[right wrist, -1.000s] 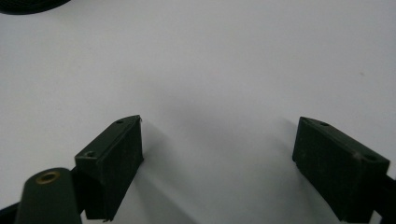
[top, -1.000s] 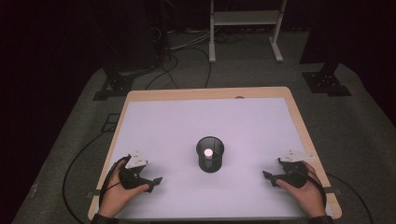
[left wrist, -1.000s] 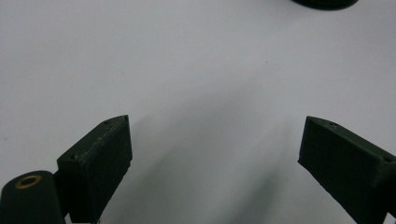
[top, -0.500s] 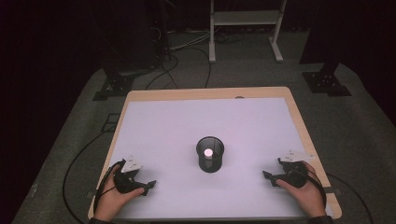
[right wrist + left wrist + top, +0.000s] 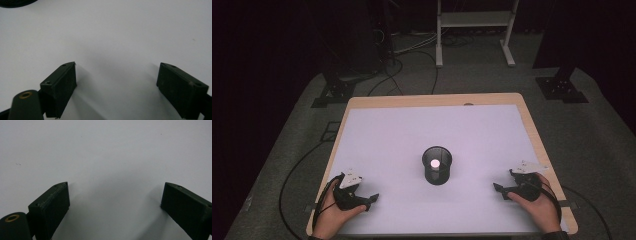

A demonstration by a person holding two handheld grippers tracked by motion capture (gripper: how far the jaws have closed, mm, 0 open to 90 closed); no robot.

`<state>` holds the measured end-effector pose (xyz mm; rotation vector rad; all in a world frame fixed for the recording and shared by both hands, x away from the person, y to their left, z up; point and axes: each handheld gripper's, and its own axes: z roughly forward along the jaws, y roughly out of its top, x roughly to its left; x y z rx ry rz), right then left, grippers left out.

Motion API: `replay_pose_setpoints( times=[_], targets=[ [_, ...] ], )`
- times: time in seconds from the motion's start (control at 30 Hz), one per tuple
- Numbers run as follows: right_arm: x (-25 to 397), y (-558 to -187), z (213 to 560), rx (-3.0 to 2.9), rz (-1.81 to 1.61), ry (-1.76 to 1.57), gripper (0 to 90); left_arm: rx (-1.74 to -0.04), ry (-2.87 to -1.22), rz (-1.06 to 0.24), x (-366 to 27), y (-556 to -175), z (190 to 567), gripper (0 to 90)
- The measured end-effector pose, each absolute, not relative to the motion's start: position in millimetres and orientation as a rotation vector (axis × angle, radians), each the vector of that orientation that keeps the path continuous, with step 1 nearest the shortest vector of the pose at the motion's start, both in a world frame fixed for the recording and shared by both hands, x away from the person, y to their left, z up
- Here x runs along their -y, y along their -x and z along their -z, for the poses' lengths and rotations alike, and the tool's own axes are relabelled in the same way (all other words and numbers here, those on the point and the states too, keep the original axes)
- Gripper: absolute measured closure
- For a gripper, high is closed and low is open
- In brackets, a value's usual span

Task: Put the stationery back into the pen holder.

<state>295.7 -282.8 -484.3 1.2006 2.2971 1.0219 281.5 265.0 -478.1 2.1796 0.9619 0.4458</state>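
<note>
While both of a person's hands rest at the near edge of a white-topped table with a pale wooden rim (image 5: pixel 532 131), each holds a black two-jaw gripper low over the surface. At the near left corner, the left gripper (image 5: pixel 371 199) sits in the left hand (image 5: pixel 332 212), a grey three-cornered plate on top, its tips pointing right toward the table's middle. Seen from the left gripper view, its jaws stand wide apart with nothing but bare white tabletop between them. At the near right, slightly farther from the edge, the right gripper (image 5: pixel 498 189) lies in the right hand (image 5: pixel 539 204), tips pointing left, and it too carries a grey plate. From the right gripper view, its jaws are likewise spread wide with nothing between them, and a dark curved rim shows at the far upper left corner of that view. Between the two tools and a little farther in stands a black mesh cylindrical cup (image 5: pixel 437 164), upright on the white surface, well apart from both grippers. A small pale round object (image 5: pixel 435 162) shows inside it; what it is cannot be told. Beyond the table's far edge, black cables (image 5: pixel 394 70) trail across a grey carpeted floor (image 5: pixel 607 145). Farthest off stand the legs of a light metal stand (image 5: pixel 474 32).
</note>
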Motion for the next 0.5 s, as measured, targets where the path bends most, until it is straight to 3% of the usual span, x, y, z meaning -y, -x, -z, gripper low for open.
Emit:
replay_pose_setpoints(
  times=[0.07,0.5],
  targets=[
    [282.8,-295.7,484.3,-2.297,-1.022,-1.200,14.8,-0.995,-2.181,-0.462,-264.1,-282.3,478.9,2.0],
    [282.8,-295.7,484.4,-2.297,-1.023,-1.201,14.8,-1.003,-2.177,-0.450,-264.6,-283.1,479.2,1.8]
  ],
)
